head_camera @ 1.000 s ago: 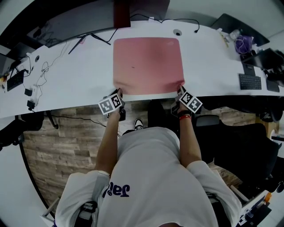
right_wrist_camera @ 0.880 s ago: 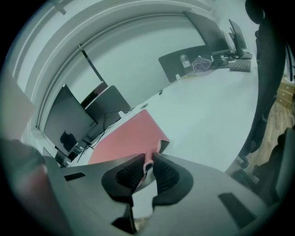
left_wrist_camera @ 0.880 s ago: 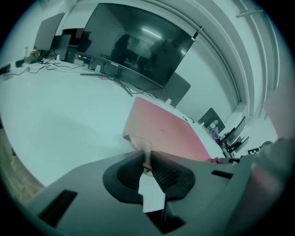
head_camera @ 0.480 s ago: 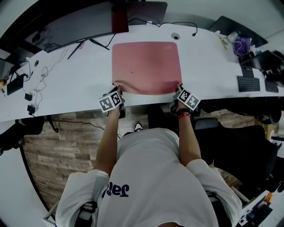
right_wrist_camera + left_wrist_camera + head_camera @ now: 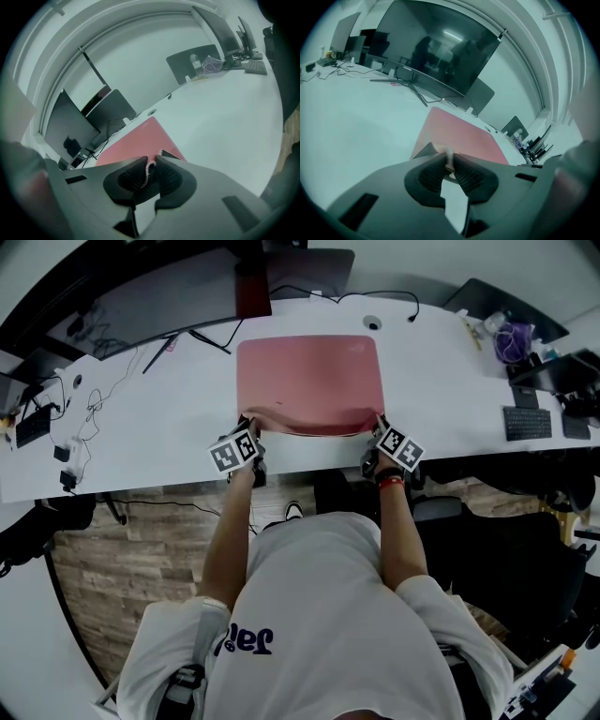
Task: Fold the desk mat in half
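Note:
A pink desk mat (image 5: 309,381) lies on the white desk (image 5: 159,427), its near edge lifted and curling toward the far side. My left gripper (image 5: 248,425) is shut on the mat's near left corner (image 5: 448,157), pinched between the dark ribbed pads (image 5: 431,177). My right gripper (image 5: 380,425) is shut on the near right corner (image 5: 151,165), whose stitched edge shows between its pads (image 5: 169,178). The mat (image 5: 459,133) stretches away from the left jaws toward the monitor, and in the right gripper view the mat (image 5: 136,140) runs off to the upper left.
A large curved monitor (image 5: 159,292) on a stand (image 5: 410,84) sits behind the mat, with cables (image 5: 84,390) at the far left. A keyboard (image 5: 523,423), a dark pad (image 5: 487,292) and purple items (image 5: 514,338) lie at the right. A desk chair (image 5: 506,549) stands beside the person.
Both grippers have moved forward over the desk with the mat's near corners, so the near edge has lifted and rolled farther toward the monitor.

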`<state>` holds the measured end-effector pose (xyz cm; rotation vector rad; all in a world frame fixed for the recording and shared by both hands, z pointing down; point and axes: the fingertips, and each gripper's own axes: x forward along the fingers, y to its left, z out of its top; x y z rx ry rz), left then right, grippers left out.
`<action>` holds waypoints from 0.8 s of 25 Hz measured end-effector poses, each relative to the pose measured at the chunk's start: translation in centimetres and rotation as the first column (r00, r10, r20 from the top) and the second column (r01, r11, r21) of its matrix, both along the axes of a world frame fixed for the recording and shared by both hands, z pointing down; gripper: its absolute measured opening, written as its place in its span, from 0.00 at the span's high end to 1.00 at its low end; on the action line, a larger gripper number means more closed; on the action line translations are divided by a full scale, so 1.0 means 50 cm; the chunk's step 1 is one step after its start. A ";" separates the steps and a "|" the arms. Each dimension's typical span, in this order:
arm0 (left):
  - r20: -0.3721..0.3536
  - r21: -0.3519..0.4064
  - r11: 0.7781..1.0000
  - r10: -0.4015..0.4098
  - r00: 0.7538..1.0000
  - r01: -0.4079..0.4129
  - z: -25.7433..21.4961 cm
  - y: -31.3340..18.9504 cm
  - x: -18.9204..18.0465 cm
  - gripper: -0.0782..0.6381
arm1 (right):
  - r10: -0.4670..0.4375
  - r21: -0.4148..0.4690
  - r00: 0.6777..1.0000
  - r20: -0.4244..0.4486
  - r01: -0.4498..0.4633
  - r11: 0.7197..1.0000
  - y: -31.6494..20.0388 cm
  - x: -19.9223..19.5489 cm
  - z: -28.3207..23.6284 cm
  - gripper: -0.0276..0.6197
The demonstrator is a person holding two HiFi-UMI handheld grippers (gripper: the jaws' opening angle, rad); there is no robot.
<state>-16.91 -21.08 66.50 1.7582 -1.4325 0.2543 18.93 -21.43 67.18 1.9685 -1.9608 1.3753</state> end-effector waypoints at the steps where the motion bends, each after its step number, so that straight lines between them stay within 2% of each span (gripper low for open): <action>1: 0.000 0.001 1.000 -0.001 1.000 0.001 -0.002 -0.009 0.000 0.81 | -0.002 0.002 1.000 0.001 0.002 1.000 -0.009 0.000 -0.003 0.85; 20: -0.037 0.023 0.998 -0.053 0.998 0.054 -0.036 -0.160 -0.011 0.81 | -0.021 0.052 0.999 -0.026 0.023 0.998 -0.180 -0.001 -0.049 0.85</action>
